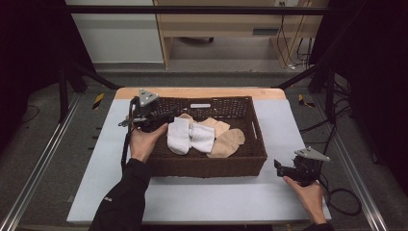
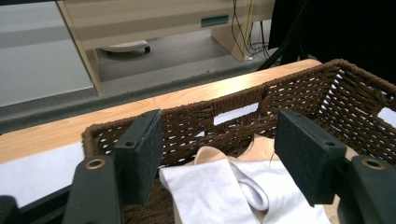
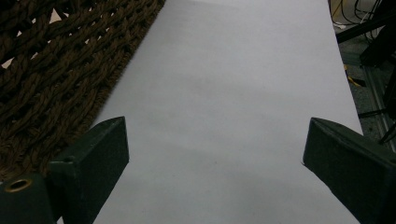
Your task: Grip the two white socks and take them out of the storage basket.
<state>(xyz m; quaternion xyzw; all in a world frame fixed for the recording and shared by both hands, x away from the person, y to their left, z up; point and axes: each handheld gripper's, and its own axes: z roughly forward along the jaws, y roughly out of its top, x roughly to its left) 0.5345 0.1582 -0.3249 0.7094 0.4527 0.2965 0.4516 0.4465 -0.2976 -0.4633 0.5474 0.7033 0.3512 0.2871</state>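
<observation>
Socks (image 1: 197, 136) in basket (image 1: 207, 166), mid-table (image 1: 211, 202)

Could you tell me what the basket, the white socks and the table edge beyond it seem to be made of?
Basket: dark brown woven rope or wicker, matte; twisted strands and open gaps show. White socks: soft knit fabric, going by the limp folds. Table edge: pale wood or wood-look laminate with visible grain.

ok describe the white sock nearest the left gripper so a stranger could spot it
Find the brown woven basket in the middle of the table. At its left end lie two white socks; the left white sock is nearest the left gripper. The neighbours to its right are beige socks.
</observation>
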